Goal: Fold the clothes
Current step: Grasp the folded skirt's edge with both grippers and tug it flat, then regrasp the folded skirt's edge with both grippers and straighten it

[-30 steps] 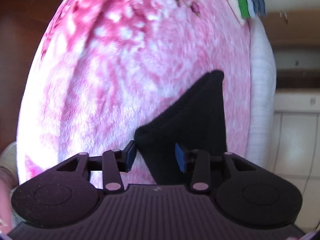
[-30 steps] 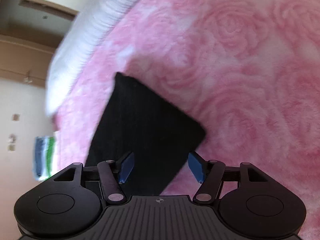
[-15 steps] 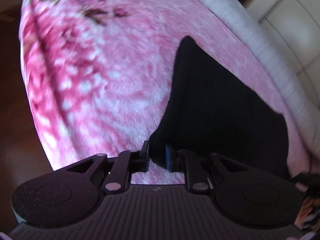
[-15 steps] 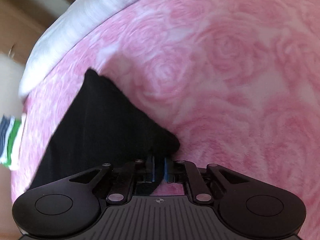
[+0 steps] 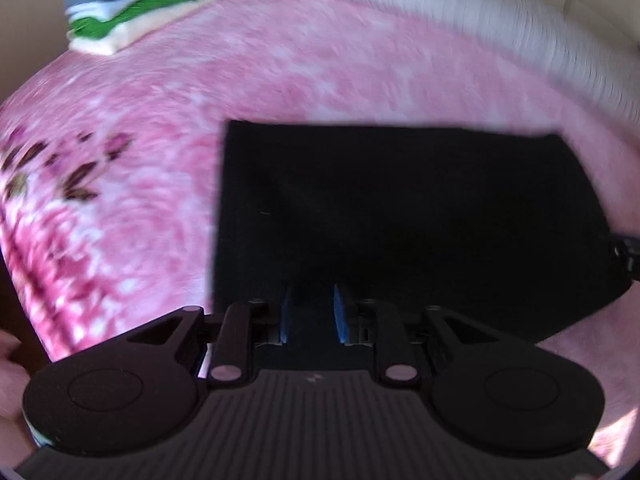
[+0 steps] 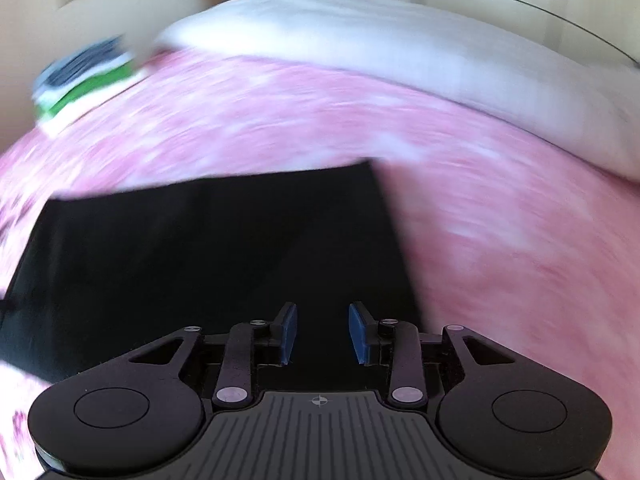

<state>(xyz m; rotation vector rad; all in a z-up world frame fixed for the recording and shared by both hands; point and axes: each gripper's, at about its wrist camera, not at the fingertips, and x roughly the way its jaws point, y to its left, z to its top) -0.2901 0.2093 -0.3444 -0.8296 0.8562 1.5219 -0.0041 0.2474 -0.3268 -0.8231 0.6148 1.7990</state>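
Your left gripper [image 5: 310,314] has its blue pads parted by a narrow gap, with nothing visibly pinched between them; it sits over the near edge of the black garment [image 5: 400,216], close to that cloth's left border. Your right gripper [image 6: 323,330] is parted about as far, likewise empty, and sits over the same near edge toward the garment's [image 6: 208,256] right border. Whether either set of pads touches the cloth you cannot tell, since black lies against black. The garment lies flat as a folded, roughly rectangular panel with straight edges, matte and dark enough to hide any weave. Under it spreads a plush pink blanket [image 5: 312,64], mottled with paler patches. Only your left view shows the dark leaf-like print [image 5: 76,168] on the blanket and the tip of your other gripper at the far right edge. Both views catch the stack of folded clothes [image 5: 132,8] in green, white and blue-grey well beyond the garment, and the white ribbed bedding [image 6: 400,56] along the far side.
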